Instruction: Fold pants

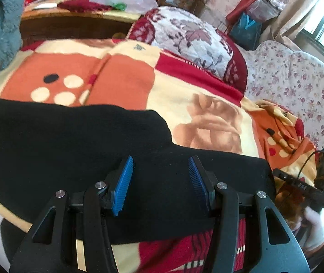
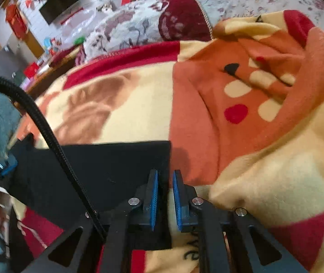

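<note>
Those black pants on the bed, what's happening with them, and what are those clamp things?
A person is folding black pants spread on a patterned blanket, using a handheld two-finger gripper in each hand. The left gripper hangs wide open over the middle of the pants, gripping nothing. The right gripper sits at the pants' edge with its blue pads nearly closed; whether it pinches fabric isn't clear. The pants lie fairly flat.

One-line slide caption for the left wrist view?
Open left gripper poised over black pants lying on a patterned blanket.
</note>
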Motion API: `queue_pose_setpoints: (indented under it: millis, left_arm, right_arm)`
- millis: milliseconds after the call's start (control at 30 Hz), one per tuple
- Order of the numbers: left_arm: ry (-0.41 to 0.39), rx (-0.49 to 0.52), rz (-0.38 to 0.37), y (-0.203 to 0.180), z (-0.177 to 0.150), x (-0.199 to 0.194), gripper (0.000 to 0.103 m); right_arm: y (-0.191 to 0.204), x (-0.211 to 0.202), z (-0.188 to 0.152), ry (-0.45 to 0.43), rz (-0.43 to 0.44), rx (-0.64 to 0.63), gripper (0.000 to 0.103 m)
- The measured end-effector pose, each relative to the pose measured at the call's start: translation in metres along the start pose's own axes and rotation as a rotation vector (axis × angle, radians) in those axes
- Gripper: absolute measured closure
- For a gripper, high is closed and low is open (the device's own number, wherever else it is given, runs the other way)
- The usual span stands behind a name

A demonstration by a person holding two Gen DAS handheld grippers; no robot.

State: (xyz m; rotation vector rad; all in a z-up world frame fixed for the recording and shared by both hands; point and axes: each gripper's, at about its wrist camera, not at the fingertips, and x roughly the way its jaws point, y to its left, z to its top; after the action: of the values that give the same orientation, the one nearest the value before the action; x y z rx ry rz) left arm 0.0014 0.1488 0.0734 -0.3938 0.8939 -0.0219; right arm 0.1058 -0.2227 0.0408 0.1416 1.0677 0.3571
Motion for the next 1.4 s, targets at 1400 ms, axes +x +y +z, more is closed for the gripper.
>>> queue_pose_setpoints:
  millis: [1400]
  left_arm:
    - [-0.070,-0.227,0.174,0.119,0.015,-0.026,0.050]
  right_arm:
    - [0.120,0.004,-0.019,0.092,0.265,-0.174,0.056]
